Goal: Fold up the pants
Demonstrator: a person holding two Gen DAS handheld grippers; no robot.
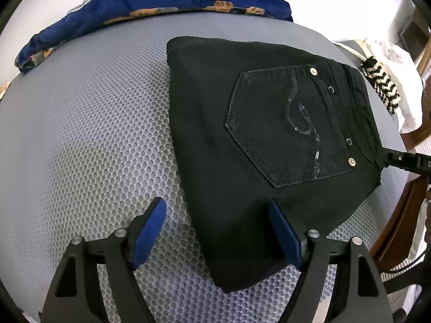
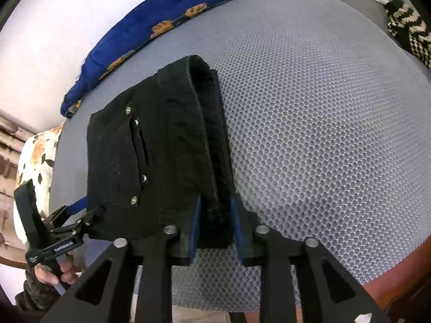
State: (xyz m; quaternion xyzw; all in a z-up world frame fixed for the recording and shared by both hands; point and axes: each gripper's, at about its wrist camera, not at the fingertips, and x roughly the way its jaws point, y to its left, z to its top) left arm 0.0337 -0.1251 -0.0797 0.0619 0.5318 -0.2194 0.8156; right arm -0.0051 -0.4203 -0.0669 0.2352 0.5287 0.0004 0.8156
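Left gripper (image 1: 215, 215), black frame with blue-padded fingers (image 1: 149, 231): jaws wide apart, straddling the near edge of the pants, nothing clamped; left pad over bare mat, right pad over cloth. Also visible at lower left of the right wrist view (image 2: 78, 215), gripped by a bare hand (image 2: 54, 273); small white lettering on its body, too blurred to read.

Right gripper (image 2: 215, 215), same black frame and blue pads: jaws narrowed onto the thick waistband end of the pants, cloth filling the gap between the pads. Seen in the left wrist view as a black tip (image 1: 404, 160) touching the waistband edge at far right.

Folded black denim pants (image 1: 269, 134), lying flat on the mat, folded into a compact block, back pocket uppermost. Pocket (image 1: 291, 126) stitched in pale thread, trimmed with a curling line of dark sequins, metal rivets at two corners, two dark studs along its top edge. No readable brand on the pants. Waistband roll standing up toward the right gripper (image 2: 204, 140).

Grey honeycomb-mesh mat (image 1: 94, 134), covering the work surface beneath the pants.

Blue plush blanket with orange animal print (image 1: 161, 2), bunched along the far edge of the mat, well apart from the pants.

Black-and-cream zigzag knitted item (image 1: 382, 83), beyond the waistband side, off the mat.

White floral-print cloth (image 2: 37, 156), beside the mat, behind the left gripper.

Brown wooden edge (image 2: 398, 282) below the mat.
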